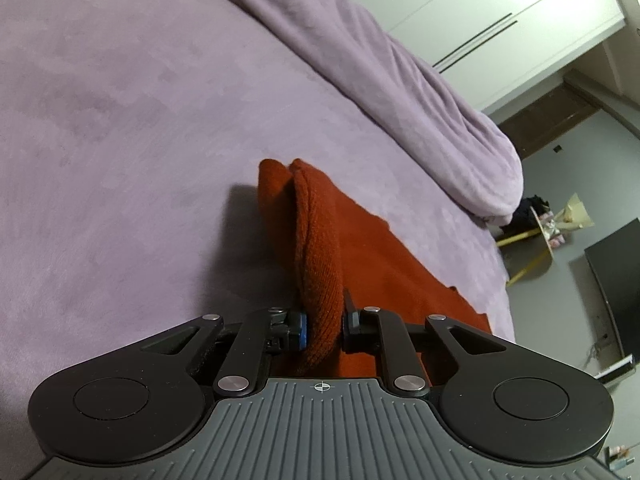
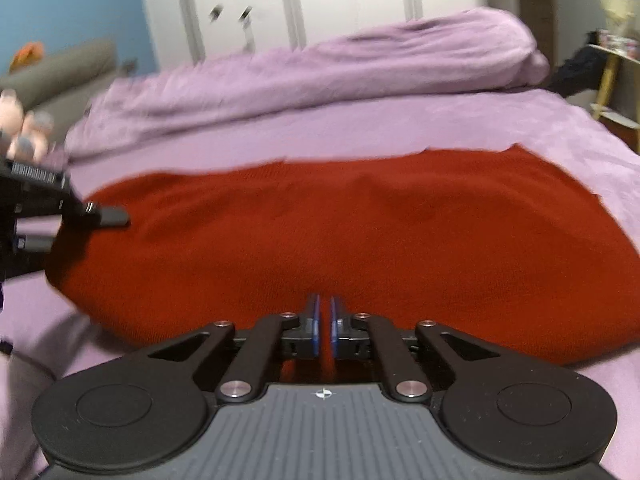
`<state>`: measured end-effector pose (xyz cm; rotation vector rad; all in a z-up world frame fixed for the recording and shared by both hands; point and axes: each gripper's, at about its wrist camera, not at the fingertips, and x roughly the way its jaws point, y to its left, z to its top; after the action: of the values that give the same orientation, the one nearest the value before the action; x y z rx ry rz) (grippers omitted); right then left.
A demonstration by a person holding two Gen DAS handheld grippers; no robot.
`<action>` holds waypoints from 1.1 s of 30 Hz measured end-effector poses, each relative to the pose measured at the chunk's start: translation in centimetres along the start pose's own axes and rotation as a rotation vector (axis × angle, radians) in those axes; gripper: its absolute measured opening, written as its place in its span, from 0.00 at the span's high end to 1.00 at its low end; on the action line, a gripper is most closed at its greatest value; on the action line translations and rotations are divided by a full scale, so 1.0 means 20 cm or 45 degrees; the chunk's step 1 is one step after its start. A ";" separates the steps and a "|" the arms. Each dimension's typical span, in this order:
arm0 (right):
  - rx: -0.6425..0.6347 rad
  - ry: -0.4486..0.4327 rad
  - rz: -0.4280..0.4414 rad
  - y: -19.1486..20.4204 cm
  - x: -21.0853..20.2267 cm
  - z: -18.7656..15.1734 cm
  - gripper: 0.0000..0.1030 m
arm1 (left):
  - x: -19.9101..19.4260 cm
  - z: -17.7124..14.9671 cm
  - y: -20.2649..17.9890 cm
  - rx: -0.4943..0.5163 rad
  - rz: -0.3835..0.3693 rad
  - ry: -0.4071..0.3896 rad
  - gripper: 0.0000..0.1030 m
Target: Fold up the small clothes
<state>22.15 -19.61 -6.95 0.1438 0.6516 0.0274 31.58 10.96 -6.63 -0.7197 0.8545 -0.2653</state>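
Left gripper [image 1: 324, 320] jaws pinching red knit garment [image 1: 320, 264], right gripper [image 2: 324, 326] jaws clenched on its edge

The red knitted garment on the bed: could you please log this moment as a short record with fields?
garment: red knitted garment, spread across the bed
surface: lilac bed sheet
bedding behind: bunched lilac duvet
left hand-held gripper: shut on a raised fold at the garment's edge
right hand-held gripper: shut at the garment's near edge, red cloth between the pads
fold: not yet made
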 end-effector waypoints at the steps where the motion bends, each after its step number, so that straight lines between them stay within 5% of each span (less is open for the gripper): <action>1: 0.003 -0.003 -0.011 -0.01 0.00 -0.01 0.97 | -0.01 0.00 -0.02 0.012 0.007 -0.004 0.84; 6: 0.002 0.066 0.038 -0.07 0.03 -0.02 0.99 | -0.02 -0.01 -0.13 0.091 0.046 -0.002 0.84; 14: 0.121 -0.075 0.027 -0.26 -0.20 -0.03 0.98 | -0.01 -0.06 -0.45 0.247 -0.008 0.022 0.86; 21: 0.207 -0.067 -0.026 -0.42 -0.29 -0.08 0.98 | 0.29 -0.28 -0.70 0.418 -0.056 0.154 0.88; 24: 0.221 -0.029 -0.028 -0.46 -0.29 -0.10 0.98 | 0.47 -0.39 -0.66 0.395 0.037 0.258 0.89; 26: 0.218 -0.003 -0.020 -0.47 -0.28 -0.11 0.98 | 0.51 -0.43 -0.63 0.418 0.052 0.239 0.86; 31: 0.223 -0.010 0.016 -0.48 -0.27 -0.07 0.97 | 0.32 -0.45 -0.72 0.577 -0.011 0.227 0.81; 33: 0.216 -0.031 0.042 -0.46 -0.26 -0.04 0.97 | 0.19 -0.44 -0.74 0.602 -0.064 0.180 0.72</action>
<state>17.39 -29.04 -5.68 0.3178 0.6267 0.0022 28.24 -5.85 -2.83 -0.2827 0.8654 -0.5467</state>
